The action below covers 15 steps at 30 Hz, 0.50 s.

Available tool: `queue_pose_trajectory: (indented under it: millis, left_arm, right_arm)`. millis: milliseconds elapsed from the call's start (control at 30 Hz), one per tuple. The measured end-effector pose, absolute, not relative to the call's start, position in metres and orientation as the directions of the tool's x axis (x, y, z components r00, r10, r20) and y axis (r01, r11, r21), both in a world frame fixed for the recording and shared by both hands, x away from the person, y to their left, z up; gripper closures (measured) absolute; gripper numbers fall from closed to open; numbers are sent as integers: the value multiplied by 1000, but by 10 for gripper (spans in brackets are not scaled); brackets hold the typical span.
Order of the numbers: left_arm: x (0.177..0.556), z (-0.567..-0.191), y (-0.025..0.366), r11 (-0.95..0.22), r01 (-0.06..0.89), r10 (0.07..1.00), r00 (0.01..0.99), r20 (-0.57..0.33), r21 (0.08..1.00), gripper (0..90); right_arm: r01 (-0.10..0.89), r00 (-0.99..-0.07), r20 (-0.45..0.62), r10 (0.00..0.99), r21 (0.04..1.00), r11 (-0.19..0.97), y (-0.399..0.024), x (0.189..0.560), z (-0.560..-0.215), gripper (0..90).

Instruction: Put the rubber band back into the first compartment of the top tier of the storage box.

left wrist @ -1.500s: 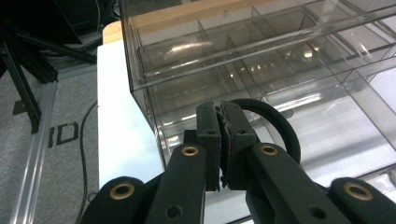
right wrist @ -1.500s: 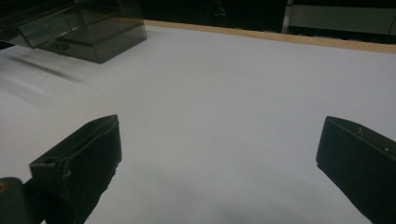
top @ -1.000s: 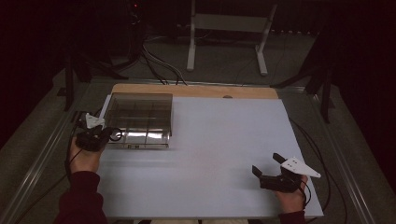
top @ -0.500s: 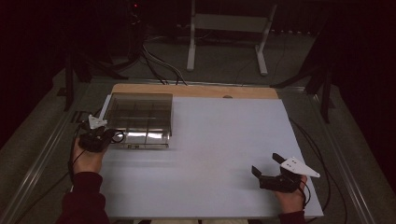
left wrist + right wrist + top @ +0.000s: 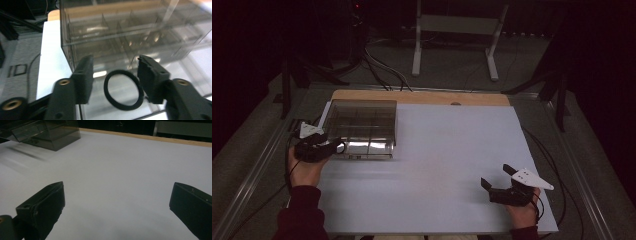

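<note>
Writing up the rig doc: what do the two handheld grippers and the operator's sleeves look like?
Both are black two-jaw units. The left gripper and right gripper each carry a pale three-cornered plate on top and trail a thin black cable. In the gripper views the fingers are blocky, matte black, with brass-coloured screw inserts lower down. The person wears dark red sleeves.

Sleeves: dark red, one on each forearm, cuffs ending at the wrists.
Left gripper (image 5: 332,148): black body with a pale grey three-cornered plate on top and a thin black cable trailing from it.
Left gripper's jaws: two blocky black pads on black arms, with brass-coloured screw eyes set into the arms.
Right gripper (image 5: 496,176): black body with a light grey three-cornered plate bearing small dots, and a black cable looping from it.
Right gripper's jaws: matt black, thick, square-ended.
</note>
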<state>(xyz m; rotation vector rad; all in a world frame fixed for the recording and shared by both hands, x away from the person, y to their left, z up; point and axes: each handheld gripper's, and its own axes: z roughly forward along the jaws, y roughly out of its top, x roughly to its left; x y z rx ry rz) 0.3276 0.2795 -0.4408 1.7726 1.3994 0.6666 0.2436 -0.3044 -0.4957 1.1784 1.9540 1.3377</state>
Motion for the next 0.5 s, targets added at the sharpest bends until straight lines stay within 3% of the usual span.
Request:
queue_pose_trajectory:
  millis: [200, 233, 267, 400, 500]
  left_arm:
    - [324, -434, 280, -89, 535, 966, 251, -57, 840, 237]
    - [322, -431, 279, -86, 524, 967, 250, -57, 847, 237]
    - [322, -430, 279, -85, 517, 966, 251, -56, 852, 167]
    - [320, -427, 277, -82, 503, 966, 253, -57, 860, 30]
    - [318, -425, 275, -82, 482, 964, 260, -53, 872, 4]
  right_arm:
    - [379, -508, 71, 859, 914, 148, -304, 244, -496, 6]
    - [379, -508, 71, 859, 913, 149, -304, 244, -496, 5]
    - [379, -507, 71, 859, 914, 148, -304, 244, -496, 6]
    - [379, -506, 72, 859, 914, 147, -304, 244, -496, 6]
    - [378, -507, 72, 859, 914, 147, -304, 244, -496, 6]
